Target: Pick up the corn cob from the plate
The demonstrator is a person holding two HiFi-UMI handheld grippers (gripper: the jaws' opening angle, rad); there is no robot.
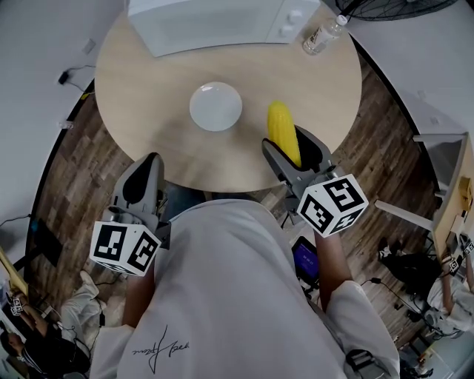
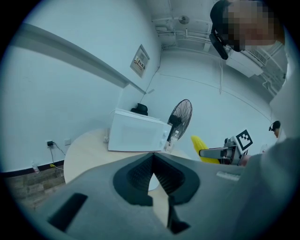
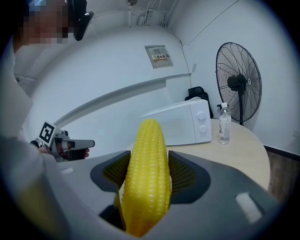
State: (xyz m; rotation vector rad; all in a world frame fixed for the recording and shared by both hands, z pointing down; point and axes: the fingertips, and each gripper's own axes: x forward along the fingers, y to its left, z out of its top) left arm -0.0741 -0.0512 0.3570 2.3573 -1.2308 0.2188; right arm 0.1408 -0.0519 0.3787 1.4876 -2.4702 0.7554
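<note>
Right tongs (image 1: 289,146) clamp the corn cob (image 1: 281,126), right of the white plate (image 1: 215,106); left tongs (image 1: 149,163) sit closed, holding nothing.

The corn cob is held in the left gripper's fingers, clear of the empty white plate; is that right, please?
The side is wrong: the corn cob is held in the fingers of the right gripper, as the right gripper view shows. It is indeed clear of the empty white plate.

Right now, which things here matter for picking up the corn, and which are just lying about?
Part of the job: yellow corn cob, clamped in the right gripper; round white plate, bare.
Just lying about: white microwave oven; clear plastic water bottle; black pedestal fan; left gripper, shut, empty.
</note>
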